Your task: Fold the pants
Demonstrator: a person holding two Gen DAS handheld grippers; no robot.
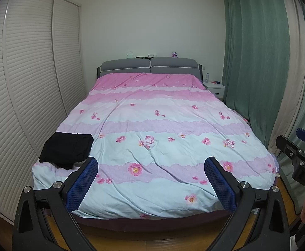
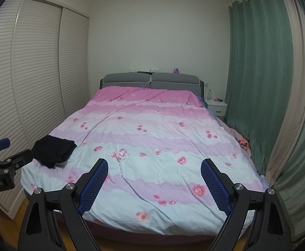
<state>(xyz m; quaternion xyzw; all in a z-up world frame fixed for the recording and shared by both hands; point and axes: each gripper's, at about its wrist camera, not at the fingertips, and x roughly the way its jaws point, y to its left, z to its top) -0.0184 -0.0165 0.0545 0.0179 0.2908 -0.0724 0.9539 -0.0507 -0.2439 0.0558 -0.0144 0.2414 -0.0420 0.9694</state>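
Note:
Black pants (image 1: 66, 149) lie folded in a compact stack near the front left corner of the bed (image 1: 152, 129); they also show in the right wrist view (image 2: 53, 151). My left gripper (image 1: 151, 165) is open and empty, held off the foot of the bed, right of the pants. My right gripper (image 2: 154, 166) is open and empty, also at the foot of the bed. The right gripper shows from the side at the right edge of the left wrist view (image 1: 299, 152), and the left gripper at the left edge of the right wrist view (image 2: 4, 154).
A floral pink, white and lilac quilt (image 2: 152, 142) covers the bed. White louvred wardrobe doors (image 1: 27, 83) run along the left. Green curtains (image 1: 257, 62) hang on the right beside a white nightstand (image 1: 215, 87). Wooden floor (image 1: 152, 244) lies below the bed's foot.

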